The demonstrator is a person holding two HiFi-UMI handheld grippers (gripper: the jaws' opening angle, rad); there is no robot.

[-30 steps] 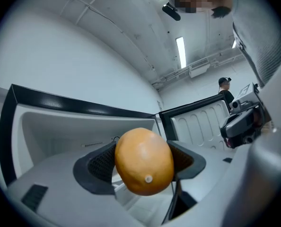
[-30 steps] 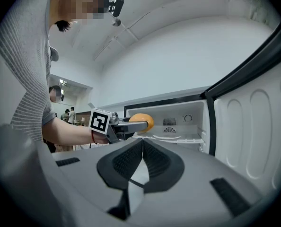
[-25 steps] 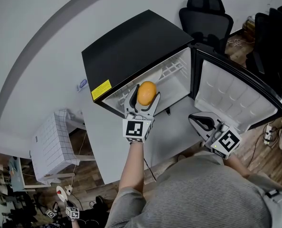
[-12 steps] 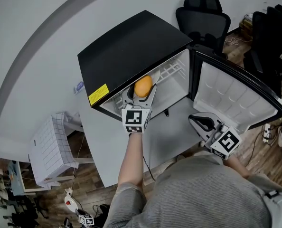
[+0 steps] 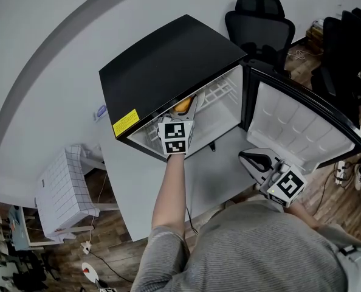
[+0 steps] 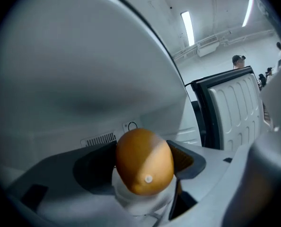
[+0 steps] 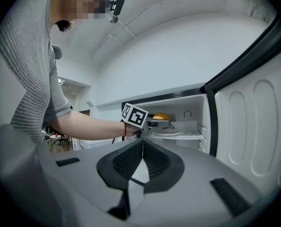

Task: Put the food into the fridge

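Note:
An orange-yellow oval fruit sits between the dark pads of my left gripper, which is shut on it. In the head view that gripper reaches into the upper part of the black mini fridge, and only a sliver of the fruit shows under the fridge top. The right gripper view shows the fruit just above the white wire shelf. My right gripper hangs in front of the open fridge door, its jaws shut and empty.
The fridge door stands wide open to the right. Black office chairs stand behind the fridge. A white grid-patterned cabinet is at the lower left on the wooden floor. A pale wall runs along the left.
My left gripper has carried the fruit forward from the fridge's front edge into its upper compartment, so the fruit is now mostly hidden in the head view. The right gripper has barely shifted.

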